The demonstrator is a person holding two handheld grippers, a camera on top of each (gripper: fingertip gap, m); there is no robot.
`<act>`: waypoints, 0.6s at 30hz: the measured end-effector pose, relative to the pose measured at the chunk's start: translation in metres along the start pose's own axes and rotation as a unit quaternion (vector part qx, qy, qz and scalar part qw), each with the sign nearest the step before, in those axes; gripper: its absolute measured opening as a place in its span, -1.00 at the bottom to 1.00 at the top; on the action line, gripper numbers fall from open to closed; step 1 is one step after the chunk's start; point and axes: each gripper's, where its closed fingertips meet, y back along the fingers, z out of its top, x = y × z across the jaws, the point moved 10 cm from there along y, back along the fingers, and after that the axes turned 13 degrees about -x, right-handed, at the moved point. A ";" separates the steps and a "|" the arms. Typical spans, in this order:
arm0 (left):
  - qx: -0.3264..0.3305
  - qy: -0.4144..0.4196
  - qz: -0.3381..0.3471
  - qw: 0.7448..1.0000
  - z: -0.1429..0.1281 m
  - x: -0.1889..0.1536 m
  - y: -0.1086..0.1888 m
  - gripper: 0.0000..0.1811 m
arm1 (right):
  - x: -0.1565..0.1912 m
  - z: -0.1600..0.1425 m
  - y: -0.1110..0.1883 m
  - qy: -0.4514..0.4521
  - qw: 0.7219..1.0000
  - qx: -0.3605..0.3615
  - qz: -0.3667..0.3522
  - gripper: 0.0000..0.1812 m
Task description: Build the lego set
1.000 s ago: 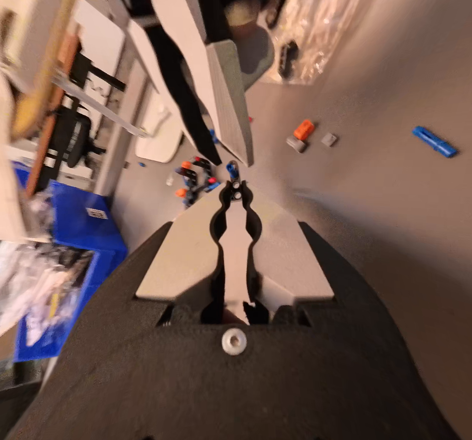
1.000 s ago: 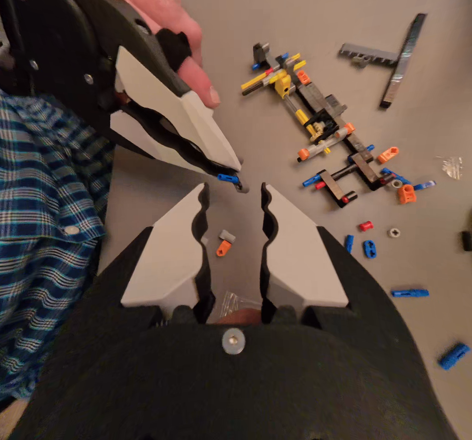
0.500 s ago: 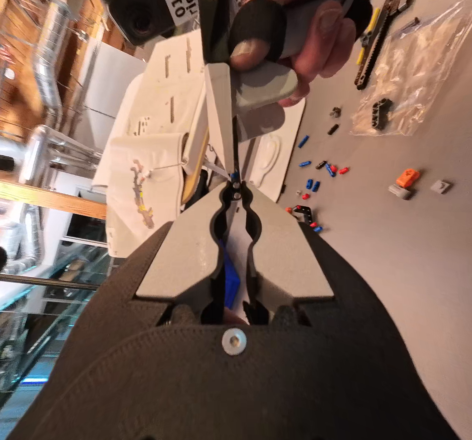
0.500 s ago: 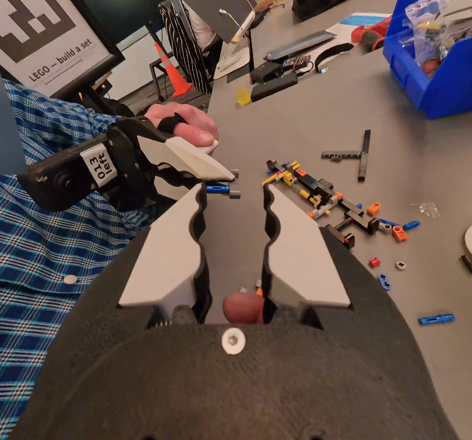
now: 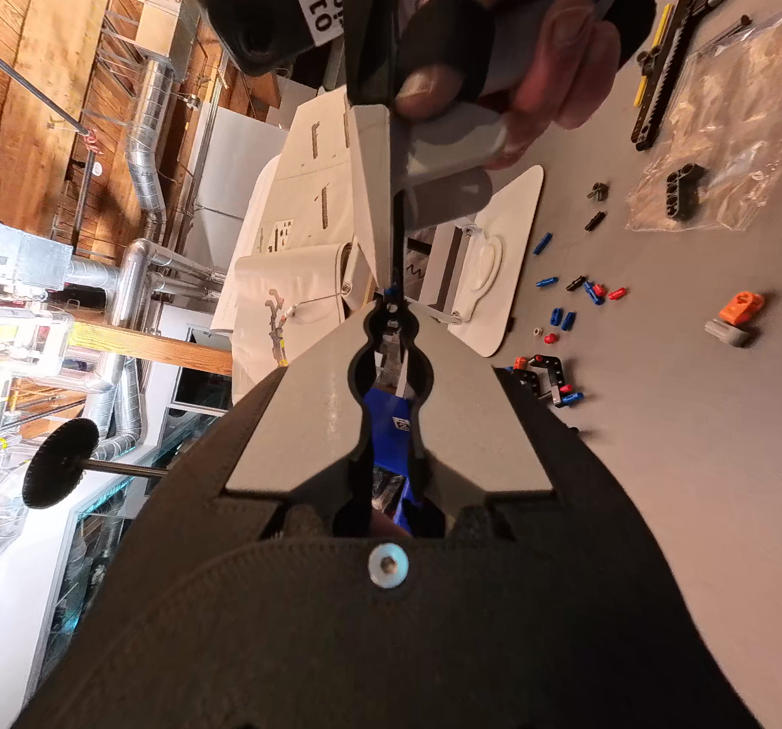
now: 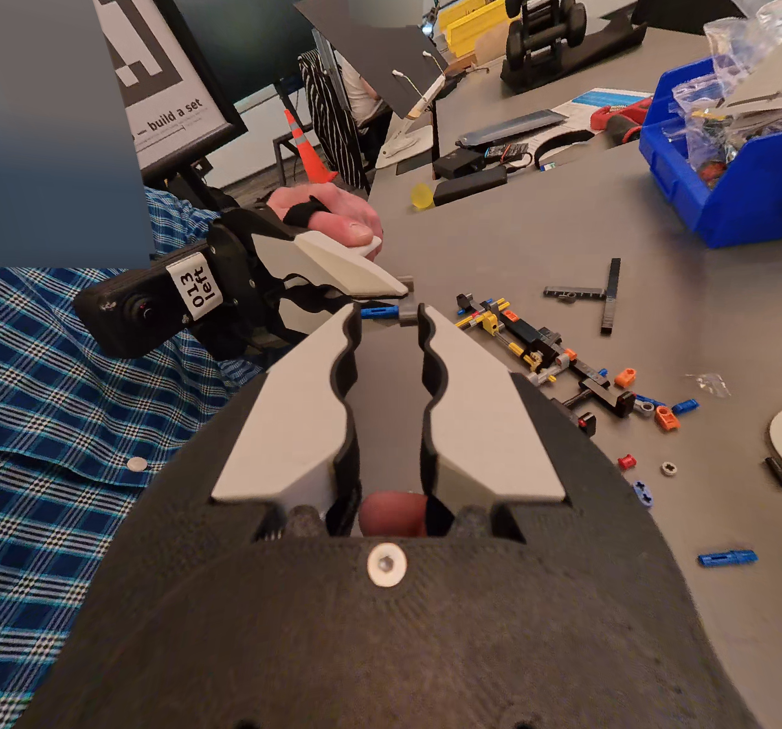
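Observation:
My left gripper (image 5: 391,312) is shut on a small grey connector (image 6: 407,312) with a blue pin (image 6: 378,312) sticking out of its side, held in the air above the grey table (image 6: 550,222). It also shows in the right wrist view (image 6: 400,292). My right gripper (image 6: 389,311) has closed in on the pair from the front, one fingertip at the pin's end and one at the connector's side. In the left wrist view it (image 5: 391,277) comes down from above, edge-on. The partly built black, yellow and grey model (image 6: 533,345) lies on the table to the right.
Loose blue, red and orange pieces (image 6: 664,417) lie around the model, and a blue pin (image 6: 728,558) lies nearer. Two black beams (image 6: 609,294) lie behind it. A blue bin (image 6: 719,209) stands far right. An instruction booklet (image 5: 296,286) and a parts bag (image 5: 728,129) are nearby. My two grippers' fingertips are within a few centimetres of each other.
Both grippers rose from the table and tilted up toward level. My right gripper's jaws narrowed around the blue pin and grey connector that the left gripper holds.

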 end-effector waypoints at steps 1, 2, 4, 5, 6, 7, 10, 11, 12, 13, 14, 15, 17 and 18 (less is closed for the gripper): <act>0.001 0.000 0.001 1.000 0.000 0.000 -0.001 -0.94 | 0.000 0.000 0.000 0.005 1.000 -0.002 0.000 -0.73; 0.002 0.001 0.000 1.000 0.000 0.000 -0.001 -0.94 | 0.001 0.000 0.001 0.010 1.000 0.000 0.000 -0.74; 0.001 0.000 0.001 1.000 0.001 0.000 -0.001 -0.94 | 0.002 0.001 0.001 0.019 1.000 0.002 0.000 -0.74; 0.002 0.002 0.000 1.000 0.001 0.000 -0.001 -0.94 | 0.002 0.001 0.001 0.023 1.000 0.003 -0.001 -0.74; 0.000 0.003 0.002 1.000 0.001 0.000 -0.001 -0.95 | 0.003 0.001 0.000 0.027 1.000 0.002 -0.002 -0.76; 0.002 0.002 0.003 1.000 0.001 0.001 -0.001 -0.94 | 0.003 0.001 0.000 0.028 1.000 0.002 -0.002 -0.76; 0.003 0.004 0.003 1.000 0.002 0.000 0.000 -0.94 | 0.003 0.001 0.000 0.030 1.000 0.008 -0.001 -0.76; 0.002 0.004 0.002 1.000 0.001 0.000 0.000 -0.94 | 0.003 0.001 0.000 0.031 0.999 0.009 -0.001 -0.76; 0.002 0.005 0.002 1.000 0.001 0.000 0.000 -0.94 | 0.004 0.001 -0.001 0.035 0.999 0.009 -0.004 -0.76; 0.004 0.009 0.001 1.000 0.001 0.001 0.000 -0.94 | 0.004 0.001 -0.001 0.039 0.999 0.008 -0.007 -0.76; 0.003 0.014 -0.001 1.000 0.001 0.001 0.000 -0.94 | 0.005 0.002 -0.001 0.041 0.999 0.007 -0.004 -0.76; -0.004 0.020 0.002 1.000 0.001 0.003 0.001 -0.94 | 0.005 0.002 -0.001 0.041 0.999 0.005 0.000 -0.76; -0.007 0.055 -0.002 0.998 0.001 0.006 0.003 -0.94 | 0.006 0.003 -0.003 0.047 0.999 0.006 0.000 -0.76; -0.008 0.067 -0.002 0.998 0.001 0.007 0.005 -0.93 | 0.006 0.003 -0.003 0.048 0.999 0.002 0.002 -0.76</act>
